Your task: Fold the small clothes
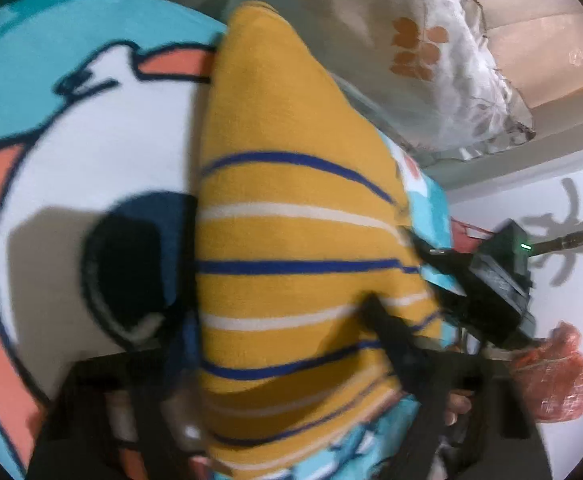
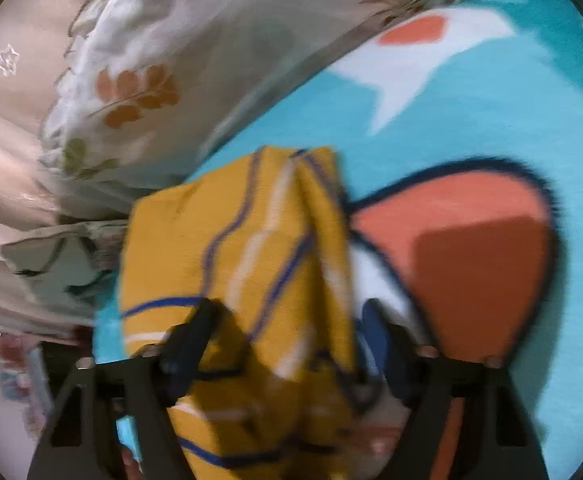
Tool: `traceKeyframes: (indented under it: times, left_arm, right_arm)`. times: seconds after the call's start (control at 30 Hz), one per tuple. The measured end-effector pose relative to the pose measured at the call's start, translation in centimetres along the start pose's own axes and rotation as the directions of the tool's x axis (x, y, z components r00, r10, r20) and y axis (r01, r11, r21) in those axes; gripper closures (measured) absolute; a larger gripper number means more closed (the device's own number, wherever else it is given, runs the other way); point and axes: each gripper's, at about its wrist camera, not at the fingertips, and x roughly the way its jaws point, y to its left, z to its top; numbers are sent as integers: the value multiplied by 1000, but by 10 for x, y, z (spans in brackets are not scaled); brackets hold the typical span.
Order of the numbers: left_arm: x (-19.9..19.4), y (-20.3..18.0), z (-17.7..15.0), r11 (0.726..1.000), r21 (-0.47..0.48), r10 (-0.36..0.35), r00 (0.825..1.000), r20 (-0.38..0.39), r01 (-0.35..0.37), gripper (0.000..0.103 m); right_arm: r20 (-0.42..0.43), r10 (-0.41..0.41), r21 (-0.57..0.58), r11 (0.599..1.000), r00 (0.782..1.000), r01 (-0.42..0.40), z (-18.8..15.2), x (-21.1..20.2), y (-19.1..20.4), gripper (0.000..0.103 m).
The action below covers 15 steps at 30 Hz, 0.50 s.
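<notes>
A small mustard-yellow garment (image 1: 291,240) with blue and white stripes hangs lifted above a blue cartoon-print blanket (image 1: 71,120). My left gripper (image 1: 275,312) has the cloth between its fingers; the right finger (image 1: 387,332) presses into the fabric, and the left one is hidden behind the cloth. In the right wrist view the same garment (image 2: 243,248) drapes in folds between the fingers of my right gripper (image 2: 291,320). Its fingers stand apart with cloth bunched between them. The frames are blurred.
The blanket (image 2: 471,120) covers a bed. A white pillow with orange leaf print (image 2: 151,80) lies at the bed's edge, also in the left wrist view (image 1: 431,60). The other gripper's black body (image 1: 495,280) and a red plastic bag (image 1: 559,376) sit right.
</notes>
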Motion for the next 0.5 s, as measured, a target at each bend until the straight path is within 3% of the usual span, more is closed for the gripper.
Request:
traceKeyframes:
  times: [0.07, 0.1, 0.2, 0.27, 0.33, 0.4, 0.43, 0.5]
  left_arm:
    - [-16, -11, 0, 1000, 18, 12, 999, 36, -12, 55]
    - [-27, -16, 0, 1000, 26, 5, 998, 56, -6, 56]
    - [-56, -36, 4, 993, 79, 79, 988, 133, -89, 57]
    - [-62, -39, 6, 980, 80, 166, 973, 159, -180, 47]
    - [-52, -34, 5, 959, 71, 262, 955, 141, -274, 42]
    - [-35, -28, -3, 918, 96, 377, 921, 97, -385, 42]
    - [-33, -27, -11, 910, 110, 391, 915, 99, -401, 42]
    - [-42, -28, -21, 914, 106, 378, 917, 128, -392, 40]
  right_arm:
    - [-22, 41, 26, 999, 999, -40, 1, 4, 7, 56]
    - [-28, 78, 18, 997, 997, -77, 1, 3, 14, 61]
    - [-22, 149, -32, 988, 989, -150, 1, -8, 35, 65]
    - [-8, 163, -68, 984, 987, -163, 0, -11, 44, 65]
    - [6, 97, -89, 991, 995, -96, 0, -10, 42, 65]
    - [15, -106, -106, 989, 994, 107, 1, -2, 33, 64]
    - [11, -172, -103, 980, 985, 172, 1, 0, 28, 63]
    - [43, -224, -90, 970, 974, 227, -4, -12, 29, 61]
